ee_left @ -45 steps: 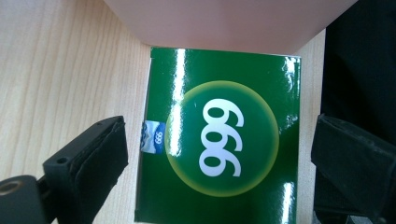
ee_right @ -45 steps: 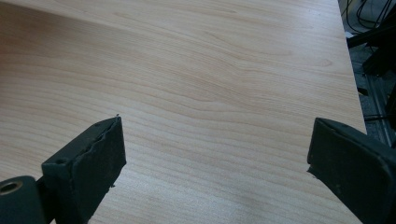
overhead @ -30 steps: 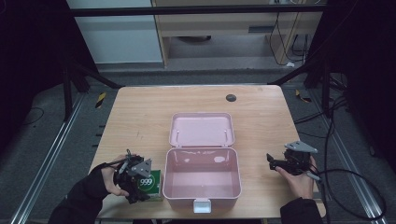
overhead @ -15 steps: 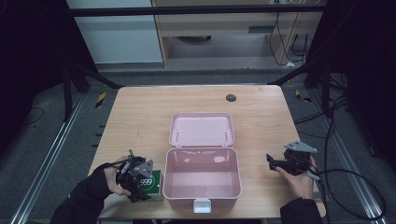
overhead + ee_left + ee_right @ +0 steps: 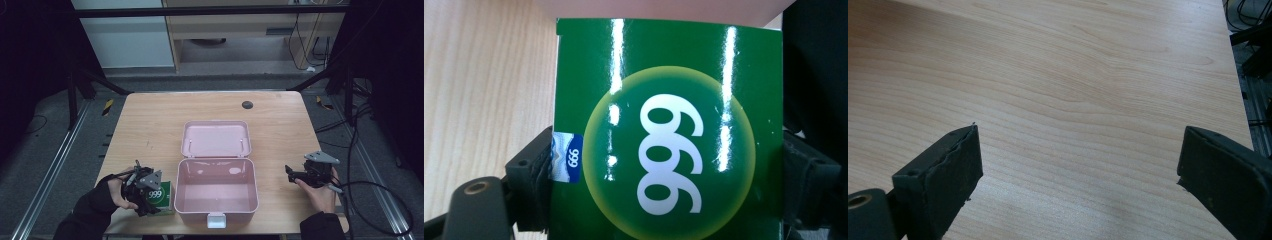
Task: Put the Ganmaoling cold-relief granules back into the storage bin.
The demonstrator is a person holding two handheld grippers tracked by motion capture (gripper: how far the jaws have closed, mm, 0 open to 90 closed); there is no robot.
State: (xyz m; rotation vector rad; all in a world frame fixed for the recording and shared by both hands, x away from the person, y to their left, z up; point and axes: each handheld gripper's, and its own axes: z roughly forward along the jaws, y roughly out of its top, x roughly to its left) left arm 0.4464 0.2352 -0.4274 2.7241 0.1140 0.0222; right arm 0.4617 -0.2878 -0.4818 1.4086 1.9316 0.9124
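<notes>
Left gripper (image 5: 146,196) at near-left table (image 5: 150,125) edge; jaws had just been closing, pads pressed on both sides of green 999 box (image 5: 669,130). Box lay on table, just left of open pink case (image 5: 216,192). Right gripper (image 5: 292,174) near right edge, jaws wide apart, empty.

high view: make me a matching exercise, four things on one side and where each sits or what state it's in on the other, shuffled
Things:
1. green box
2. pink case
3. right claw
4. dark round spot

States or places:
A. jaws wide apart over bare wood
B. far side of the table
C. between the left claw jaws
D. lid laid back, nothing inside

Pairs: 1-C, 2-D, 3-A, 4-B
</notes>
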